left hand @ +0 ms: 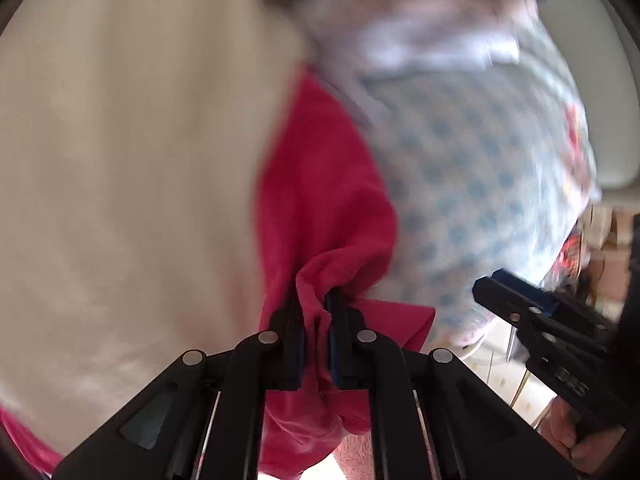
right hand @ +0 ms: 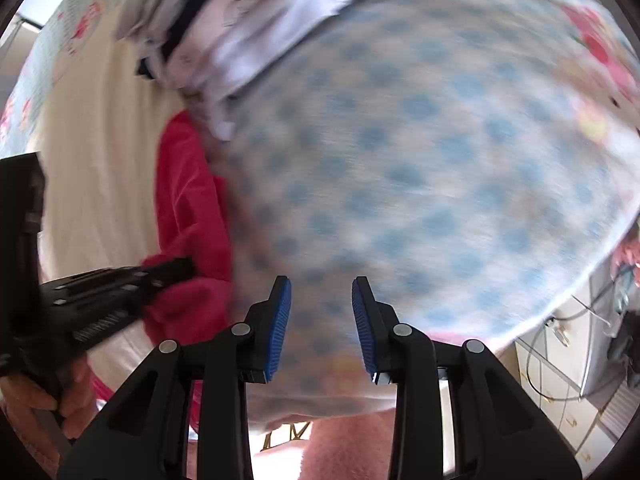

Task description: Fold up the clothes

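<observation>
A magenta-red garment (left hand: 320, 200) lies bunched between a cream sheet (left hand: 140, 160) and a blue-dotted bedspread (left hand: 472, 184). My left gripper (left hand: 316, 312) is shut on a fold of the red garment, and cloth hangs below its fingers. The same red garment (right hand: 192, 200) shows at the left of the right wrist view, with the left gripper (right hand: 184, 268) biting into it. My right gripper (right hand: 322, 292) hangs open above the blue-dotted bedspread (right hand: 420, 160), nothing between its blue pads (right hand: 280, 320). It also appears at the right (left hand: 486, 282), off the red garment.
A pile of white and lilac clothes (right hand: 256, 32) with a dark strap lies at the back of the bed. A pink fluffy cloth (right hand: 352, 440) sits at the near edge. Cabinets and cables (right hand: 580, 352) stand beyond the bed's right edge. A hand (right hand: 36, 396) grips the left tool.
</observation>
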Available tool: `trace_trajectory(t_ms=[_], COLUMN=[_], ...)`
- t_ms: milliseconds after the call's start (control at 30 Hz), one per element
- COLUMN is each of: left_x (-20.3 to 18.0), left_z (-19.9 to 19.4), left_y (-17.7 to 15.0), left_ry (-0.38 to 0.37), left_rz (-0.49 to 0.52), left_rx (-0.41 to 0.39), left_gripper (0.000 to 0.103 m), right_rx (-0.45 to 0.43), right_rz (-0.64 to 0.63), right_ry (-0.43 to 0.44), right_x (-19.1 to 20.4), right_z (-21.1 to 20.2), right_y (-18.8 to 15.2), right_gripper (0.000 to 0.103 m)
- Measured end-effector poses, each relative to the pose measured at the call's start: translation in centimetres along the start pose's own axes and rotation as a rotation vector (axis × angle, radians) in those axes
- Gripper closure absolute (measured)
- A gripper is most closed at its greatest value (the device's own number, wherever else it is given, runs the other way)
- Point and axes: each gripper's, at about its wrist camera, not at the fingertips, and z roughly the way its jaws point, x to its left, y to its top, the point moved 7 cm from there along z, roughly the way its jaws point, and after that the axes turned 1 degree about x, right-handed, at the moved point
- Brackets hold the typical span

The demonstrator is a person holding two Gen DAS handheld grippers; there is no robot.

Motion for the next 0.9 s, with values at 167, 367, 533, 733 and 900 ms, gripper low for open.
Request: trace_trajectory(t_ms=[167, 367, 533, 733, 900], left_x=[8.3, 13.0, 12.4, 13.1, 13.4], left_z=[-5.1, -4.8, -5.0, -5.4, -5.3], left_y=[-1.3, -1.9, -2.7, -3.9, -5.1], left_ry=[0.053, 0.047, 0.057, -0.012, -0.033], left_rz=[-0.211, -0.300, -0.307, -0.374, -0.390], left_rx=[-0.106, -0.066, -0.069, -0.072, -0.043], left_gripper=[0.095, 0.083, 0.074, 0.063, 0.062], right_rx=[0.023, 0.083, 0.139, 0.191, 0.145], right_rz=[-0.050, -0.074, -0.086, 0.039, 0.015], right_ry=[0.061, 0.149, 0.230, 0.356, 0.449], right_x=[3.9, 7.6, 10.4, 12.0, 14.0], right_z=[1.4, 3.7, 5.6, 8.6, 7.8], right_y=[-0.4, -0.7, -0.9, -0.5, -0.1], right_gripper=[0.071, 0.066, 0.052, 0.035, 0.090])
